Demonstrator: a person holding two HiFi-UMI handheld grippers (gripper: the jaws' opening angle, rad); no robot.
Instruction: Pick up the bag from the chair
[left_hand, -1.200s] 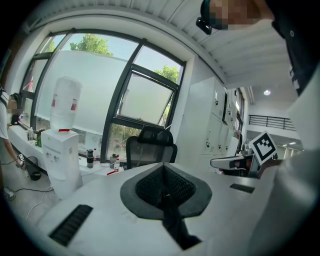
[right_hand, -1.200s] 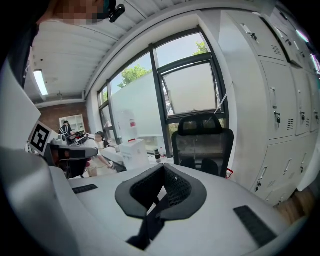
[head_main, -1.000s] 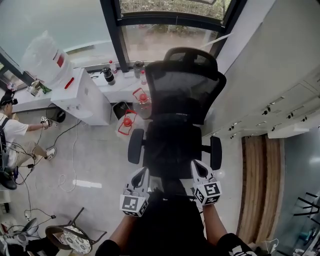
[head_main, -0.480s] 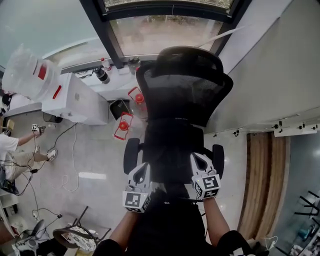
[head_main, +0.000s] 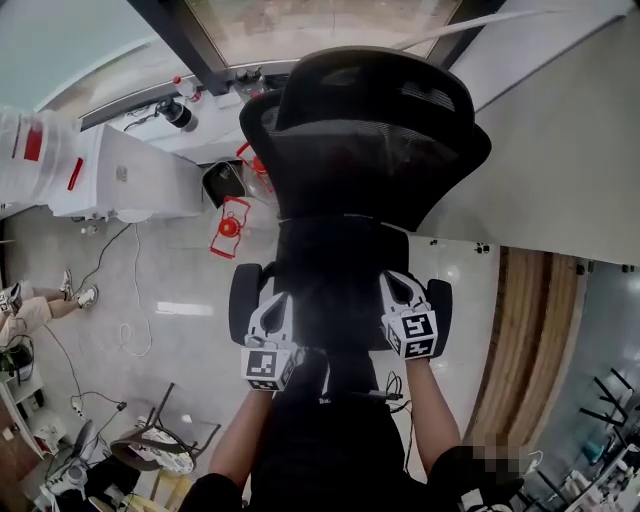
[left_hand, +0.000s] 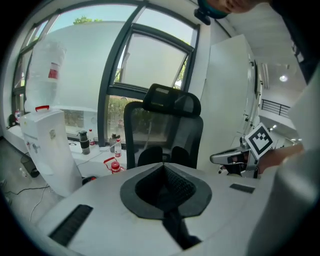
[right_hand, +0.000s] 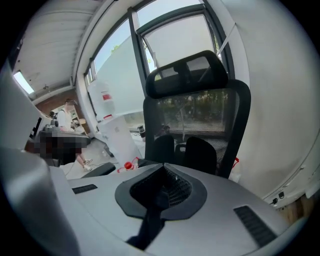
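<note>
My left claw and right claw are both pressed together with nothing in them. They sit side by side at the lower middle of the head view, at the front of the chair. The bag, black against the black seat, lies mid-frame between the armrests, just ahead of both tips. I cannot tell whether they touch it.

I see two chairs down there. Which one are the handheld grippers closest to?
The black mesh-backed office chair, directly ahead of the left gripper and right gripper. The small chair with the patterned seat stands apart at the lower left.
</note>
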